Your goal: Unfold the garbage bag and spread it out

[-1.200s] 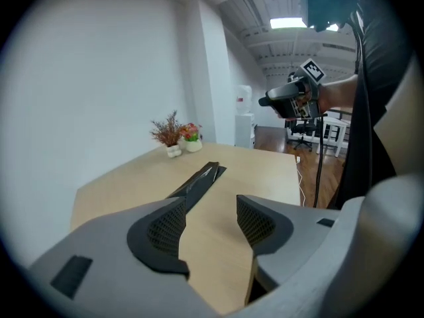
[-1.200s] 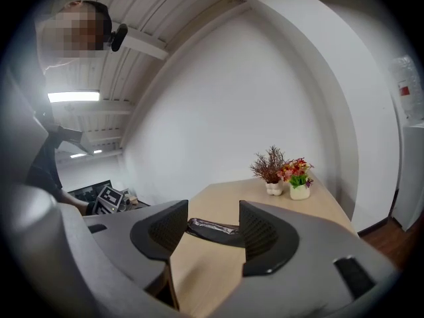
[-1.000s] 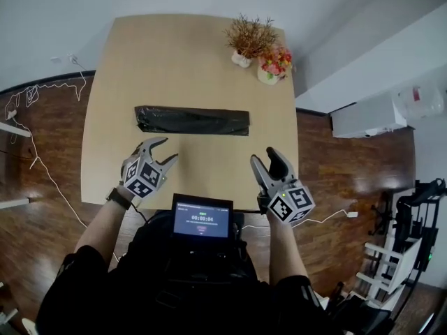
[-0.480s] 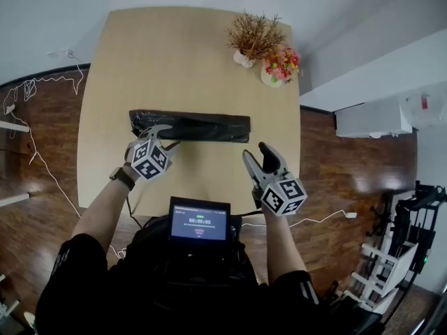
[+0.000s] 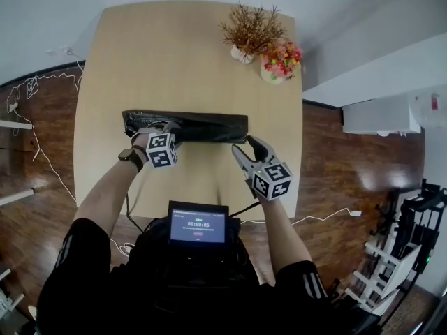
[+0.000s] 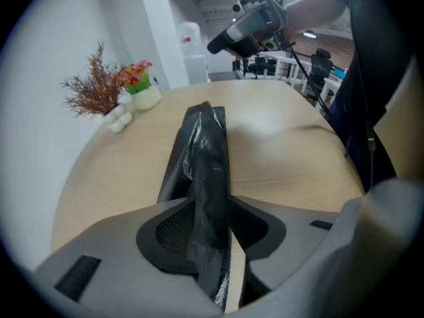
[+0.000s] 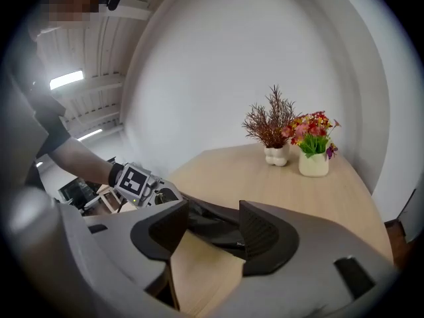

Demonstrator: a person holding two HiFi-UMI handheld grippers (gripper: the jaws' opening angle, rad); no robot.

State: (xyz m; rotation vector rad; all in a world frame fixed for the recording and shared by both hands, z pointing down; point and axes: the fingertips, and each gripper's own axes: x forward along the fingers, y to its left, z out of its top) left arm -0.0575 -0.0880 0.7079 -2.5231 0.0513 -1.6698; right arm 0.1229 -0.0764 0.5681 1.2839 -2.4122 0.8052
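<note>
Dark wood floor surrounds a pale wooden table. A white cabinet-like unit stands off the table at 3 o'clock, loose cables lie on the floor at 9 o'clock, and a small lit screen sits at the person's chest at 6 o'clock. Two pots occupy the table's 1 o'clock corner, well apart from the work: a dried brown plant and a bunch of red and yellow flowers.

Left gripper points steeply down over the left part of the garbage bag, covering some of it. Its jaws have just been closing, with a raised fold of the bag between them; one pad lies against the plastic, and a strip of table shows beside the other.

Right gripper has its jaws spread, with bare table between them and the bag's right end just beyond the tips.

The bag is black, glossy and crinkled, folded into a long narrow strip running 9 to 3 o'clock across mid-table
</note>
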